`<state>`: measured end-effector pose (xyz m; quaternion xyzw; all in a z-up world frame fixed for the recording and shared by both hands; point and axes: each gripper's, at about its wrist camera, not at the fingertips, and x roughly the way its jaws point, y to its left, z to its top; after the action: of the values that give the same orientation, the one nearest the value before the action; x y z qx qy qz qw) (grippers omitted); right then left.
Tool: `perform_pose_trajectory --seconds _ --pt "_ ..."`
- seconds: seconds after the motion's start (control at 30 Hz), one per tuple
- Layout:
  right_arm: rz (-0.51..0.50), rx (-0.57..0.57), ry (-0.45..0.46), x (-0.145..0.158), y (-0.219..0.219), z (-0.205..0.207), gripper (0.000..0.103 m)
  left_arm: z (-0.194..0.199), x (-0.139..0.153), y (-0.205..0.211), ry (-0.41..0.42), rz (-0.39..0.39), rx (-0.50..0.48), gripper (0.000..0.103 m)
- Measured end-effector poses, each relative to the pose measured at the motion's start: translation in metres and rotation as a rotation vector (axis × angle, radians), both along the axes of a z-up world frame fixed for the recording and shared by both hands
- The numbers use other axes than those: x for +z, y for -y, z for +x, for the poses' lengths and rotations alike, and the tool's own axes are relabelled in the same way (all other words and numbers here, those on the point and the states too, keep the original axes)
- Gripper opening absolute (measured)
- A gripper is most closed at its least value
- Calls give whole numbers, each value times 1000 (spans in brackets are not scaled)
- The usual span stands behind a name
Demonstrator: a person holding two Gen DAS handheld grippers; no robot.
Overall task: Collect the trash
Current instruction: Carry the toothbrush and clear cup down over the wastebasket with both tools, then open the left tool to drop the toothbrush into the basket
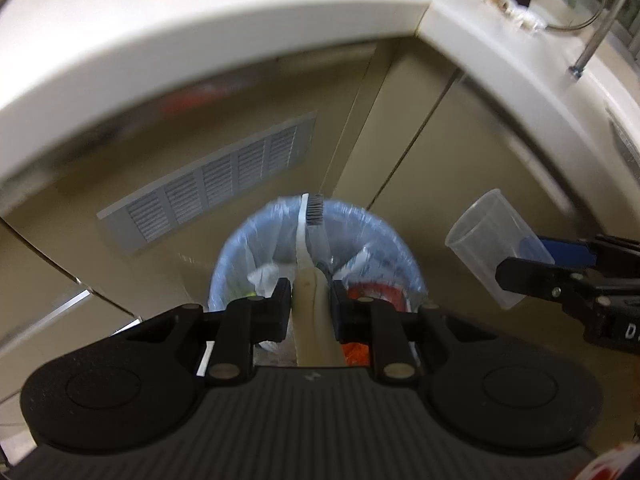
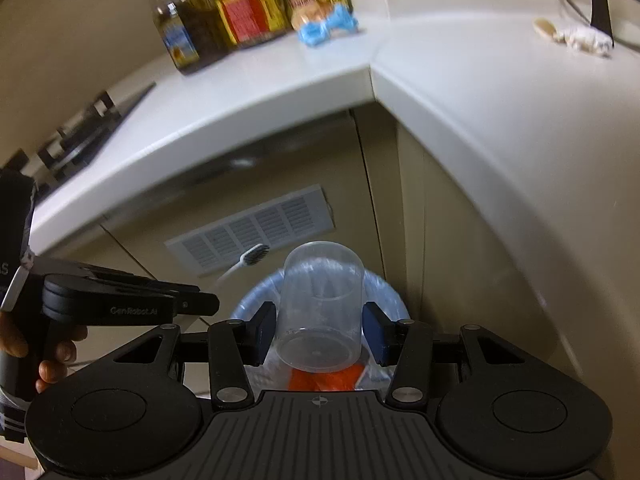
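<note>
My left gripper (image 1: 310,296) is shut on a white toothbrush (image 1: 305,240) by its cream handle, the dark bristle head pointing away over a blue-lined trash bin (image 1: 240,248) on the floor. The bin holds crumpled wrappers and something red. In the right wrist view my right gripper (image 2: 319,330) is shut on a clear plastic cup (image 2: 322,300), its mouth facing away, held above the same bin (image 2: 384,292). The cup (image 1: 494,240) and right gripper (image 1: 560,264) show at the right of the left wrist view. The left gripper (image 2: 208,304) and the toothbrush head (image 2: 254,255) appear at left.
A white L-shaped counter (image 2: 280,80) overhangs beige cabinet doors with a vent grille (image 2: 256,232). Bottles and jars (image 2: 224,16) and a blue object (image 2: 324,28) stand at the back. A stovetop (image 2: 84,128) lies left; a hand (image 2: 52,356) grips the left tool.
</note>
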<state>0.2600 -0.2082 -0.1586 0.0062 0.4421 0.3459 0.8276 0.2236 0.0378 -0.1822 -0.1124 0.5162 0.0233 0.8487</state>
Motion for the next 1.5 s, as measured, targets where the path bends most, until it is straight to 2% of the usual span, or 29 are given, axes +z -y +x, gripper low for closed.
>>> perform_pose_trajectory --seconds 0.27,0.6,0.63,0.67,0.73,0.77,1.0,1.37,1.5 --pt "-62 -15 -49 -38 -14 8 47 29 -48 -10 -96 20 -72 18" --pt "-87 -53 -79 -53 -19 22 48 58 -86 -18 -181 27 -167 19" --pt "-89 -57 -81 -53 -19 21 48 59 -88 -18 -184 30 -169 23" --pt "-91 -60 -84 -55 -19 22 48 61 -90 -18 -185 28 -168 30" --pt "-94 -64 -88 -57 -21 25 48 61 -91 -20 -176 22 -155 38" --pt "-96 -67 -91 -58 -22 25 48 62 -91 -21 -172 16 -153 39" --pt "-100 -73 -109 -67 -29 29 48 58 -82 -30 -144 2 -107 39" --pt "-115 -47 -108 -88 -50 33 48 34 -64 -43 -101 56 -24 39" --pt "-97 -72 -103 -95 -53 35 48 28 -62 -49 -94 45 3 39"
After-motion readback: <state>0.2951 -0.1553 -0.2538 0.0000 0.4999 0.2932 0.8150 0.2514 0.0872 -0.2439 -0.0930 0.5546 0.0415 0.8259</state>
